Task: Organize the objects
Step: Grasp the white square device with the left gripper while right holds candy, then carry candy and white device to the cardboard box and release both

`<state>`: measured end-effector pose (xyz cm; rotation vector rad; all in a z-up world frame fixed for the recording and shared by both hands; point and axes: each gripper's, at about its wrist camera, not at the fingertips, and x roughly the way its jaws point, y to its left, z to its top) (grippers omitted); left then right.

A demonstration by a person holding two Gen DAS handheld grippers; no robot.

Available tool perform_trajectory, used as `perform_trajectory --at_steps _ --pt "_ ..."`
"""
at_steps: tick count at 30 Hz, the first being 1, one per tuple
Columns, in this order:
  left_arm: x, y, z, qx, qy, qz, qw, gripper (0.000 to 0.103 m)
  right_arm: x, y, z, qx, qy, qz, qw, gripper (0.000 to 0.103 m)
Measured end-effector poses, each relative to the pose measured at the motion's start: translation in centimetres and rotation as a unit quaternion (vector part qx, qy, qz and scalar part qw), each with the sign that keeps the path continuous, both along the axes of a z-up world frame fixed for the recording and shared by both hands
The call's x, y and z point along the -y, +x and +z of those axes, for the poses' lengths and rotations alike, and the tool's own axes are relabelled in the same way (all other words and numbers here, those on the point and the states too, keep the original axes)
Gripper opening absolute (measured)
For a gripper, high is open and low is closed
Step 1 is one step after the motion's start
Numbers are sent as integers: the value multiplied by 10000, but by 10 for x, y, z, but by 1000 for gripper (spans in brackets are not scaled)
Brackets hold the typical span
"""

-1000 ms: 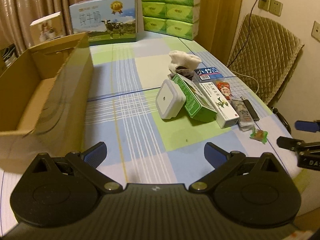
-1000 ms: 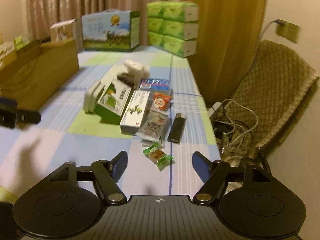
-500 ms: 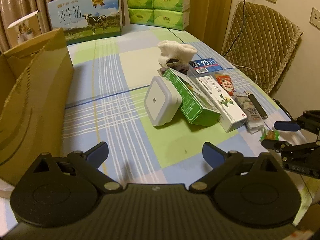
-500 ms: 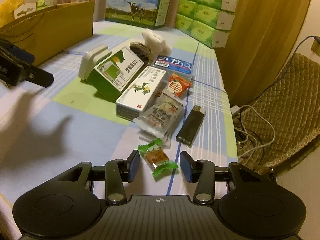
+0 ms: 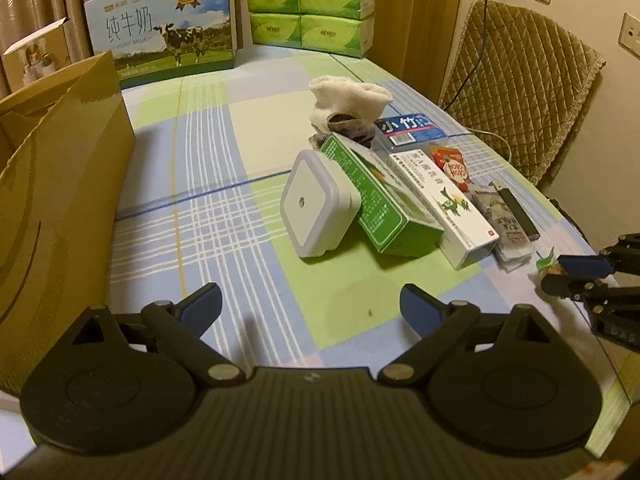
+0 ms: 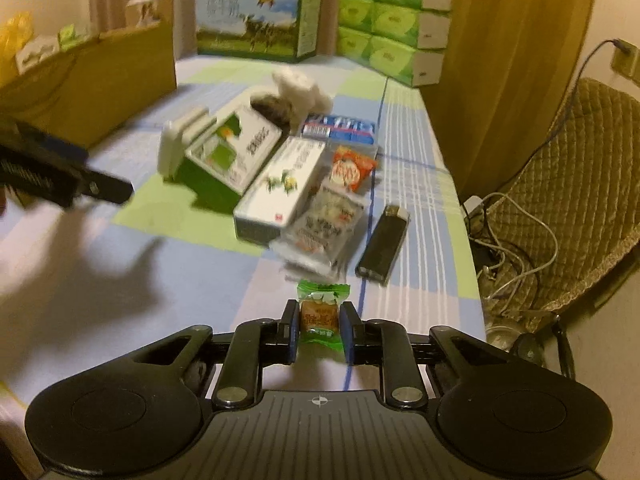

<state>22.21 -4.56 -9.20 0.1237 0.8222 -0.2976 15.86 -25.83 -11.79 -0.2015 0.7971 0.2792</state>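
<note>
Biggest risk here imo: the right claw (image 6: 319, 331) has just closed onto the small green-wrapped candy (image 6: 320, 317), and it's only pinching a slippery little wrapper. If the pads have caught the crinkly plastic more than the solid middle, the candy could twist or slide out on the lift and drop back on the checked blue-and-green table (image 6: 140, 280), or off its near edge, which isn't far. The clear snack packet (image 6: 320, 226) lies just beyond the candy's far twist end, so dragging forward instead of lifting could nudge it, and the black lighter (image 6: 382, 242) beside it.

Where things sit: the candy is squarely between the right claw's fingertips, both pads against its sides, green twist ends poking out front and back. From the left wrist view you can see it low over the table's right side.

The left claw (image 5: 308, 304) is wide open with nothing in it, its jaws having eased in a little, hovering short of the white square plastic box (image 5: 316, 204) leaning on the green carton (image 5: 380, 204). The open brown cardboard box (image 5: 60, 184) at the left looks like the likely drop spot, a long carry for a shaky grip.
</note>
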Motion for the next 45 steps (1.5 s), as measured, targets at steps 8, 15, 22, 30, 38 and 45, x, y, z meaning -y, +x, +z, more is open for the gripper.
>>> perform_trajectory --at_steps 8,15,22,30,38,45 --pt "-3 22 13 189 -272 166 9993 82 -12 10 26 208 286 -130 9993 18" --pt "2 54 12 295 -380 183 9987 68 -23 24 31 274 363 -142 9989 18" --pt "11 68 -7 135 -299 -130 9994 43 -26 33 28 241 389 -187 9988 18" --pt "6 68 -12 209 -176 -124 9996 31 -28 38 24 196 431 -201 9987 18" --pt "13 63 -11 375 206 -264 9987 26 -29 38 23 171 461 -276 9984 18" --pt "4 46 1 309 179 -171 9992 26 -32 32 29 196 510 -282 9981 18"
